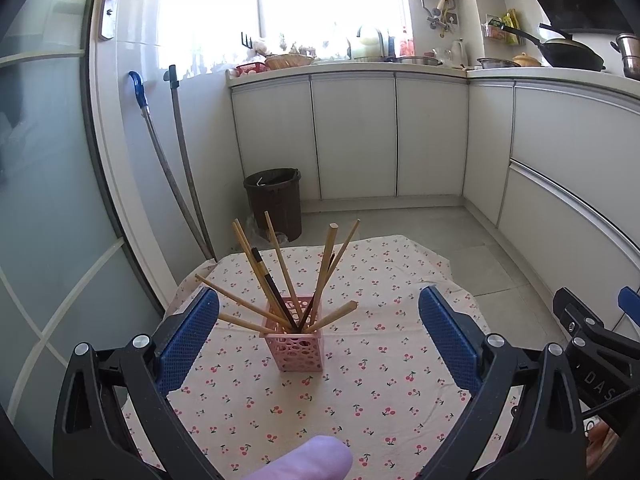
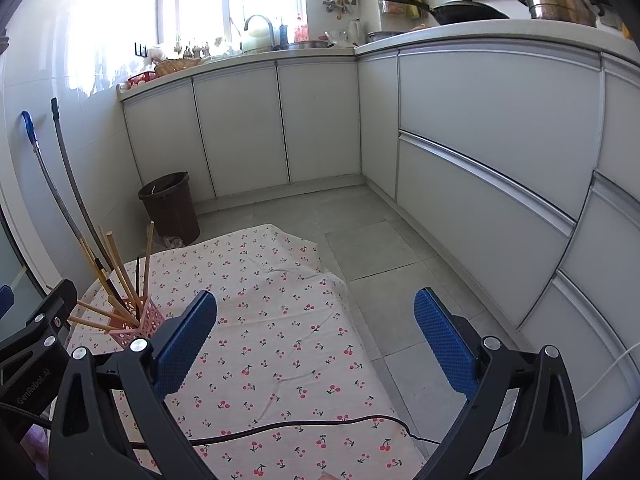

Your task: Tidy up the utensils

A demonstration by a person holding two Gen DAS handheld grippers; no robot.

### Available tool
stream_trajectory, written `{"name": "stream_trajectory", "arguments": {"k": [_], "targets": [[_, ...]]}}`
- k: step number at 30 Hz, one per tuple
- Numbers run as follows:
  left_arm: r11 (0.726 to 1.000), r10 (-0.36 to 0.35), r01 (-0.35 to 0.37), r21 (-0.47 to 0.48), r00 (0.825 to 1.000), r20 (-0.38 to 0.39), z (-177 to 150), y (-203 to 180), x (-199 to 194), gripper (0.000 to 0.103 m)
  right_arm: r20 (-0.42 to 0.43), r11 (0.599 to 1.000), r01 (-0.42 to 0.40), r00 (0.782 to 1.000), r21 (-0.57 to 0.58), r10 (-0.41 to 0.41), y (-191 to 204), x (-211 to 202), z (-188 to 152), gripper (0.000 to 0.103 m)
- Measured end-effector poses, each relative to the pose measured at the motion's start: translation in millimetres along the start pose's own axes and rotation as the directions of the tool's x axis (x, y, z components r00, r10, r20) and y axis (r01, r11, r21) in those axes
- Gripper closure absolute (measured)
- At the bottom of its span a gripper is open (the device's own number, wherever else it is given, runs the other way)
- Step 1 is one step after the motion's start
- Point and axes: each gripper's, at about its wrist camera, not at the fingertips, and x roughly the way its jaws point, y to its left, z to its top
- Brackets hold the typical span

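Observation:
A pink perforated holder (image 1: 299, 346) stands upright on the cherry-print cloth (image 1: 360, 400), holding several wooden and dark chopsticks (image 1: 280, 264) that fan out from it. My left gripper (image 1: 320, 304) is open, its blue pads wide on either side of the holder and a little nearer to me, gripping nothing. In the right wrist view the same holder (image 2: 140, 322) sits far left with its chopsticks (image 2: 120, 268). My right gripper (image 2: 316, 304) is open over the cloth (image 2: 280, 340), empty, well right of the holder. The right gripper's black body (image 1: 592, 344) shows at the left view's right edge.
A dark bin (image 1: 274, 200) stands on the tiled floor beyond the cloth. Two long handles (image 1: 180, 184) lean on the left wall. White cabinets (image 2: 480, 160) run along the back and right. A black cable (image 2: 300, 426) crosses the cloth near me. A fingertip (image 1: 308, 460) shows at bottom.

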Motion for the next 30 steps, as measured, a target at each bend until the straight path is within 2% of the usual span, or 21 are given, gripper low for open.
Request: {"name": "stream_trajectory", "arguments": {"k": [30], "targets": [[1.000,0.005,-0.005,0.001,0.999,-0.037,-3.7,-1.0,9.1,0.007,-0.029,1.000,-0.005,1.000,0.006,0.006,-4.2,7.0,-0.5,0.007]]}}
